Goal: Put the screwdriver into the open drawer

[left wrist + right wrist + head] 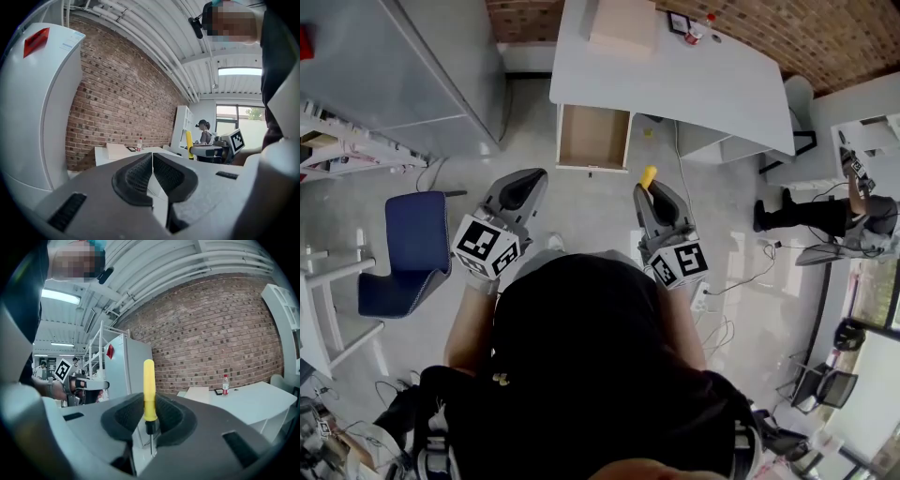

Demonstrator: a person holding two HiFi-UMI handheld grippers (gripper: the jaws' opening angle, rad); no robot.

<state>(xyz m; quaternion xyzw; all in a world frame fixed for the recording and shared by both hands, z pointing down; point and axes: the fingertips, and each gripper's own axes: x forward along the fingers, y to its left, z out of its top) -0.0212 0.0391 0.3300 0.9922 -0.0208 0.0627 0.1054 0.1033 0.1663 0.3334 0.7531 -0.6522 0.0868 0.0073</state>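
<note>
Right tongs (149, 417): pinching the screwdriver (149, 390) by its yellow handle, shaft down.
Left tongs (152, 171): pressed together, empty.
Drawer (593, 137): open under the desk (694, 84), well ahead of you.
Risk: your pinch is narrow; a jolt may pivot the tool or drop it short.

From the head view, the right tongs (648, 192) cover all of the screwdriver (648, 176) except the rounded yellow end of its handle. In the right gripper view its metal shaft runs down between the jaws, and the tip is too thin to make out, perhaps lost behind the tongs' own body. The drawer (593, 137), ahead of both tongs, has its back end tucked under the desk (741, 84). The picture's top edge cuts off the desk and the cardboard box (623, 26) on it. Beyond the right tongs, a bottle (694, 36) and a flat dark thing (678, 22) are too small to name. The person's head (581, 319) hides the hand behind the right tongs and part of the arm behind the left tongs (532, 178).
</note>
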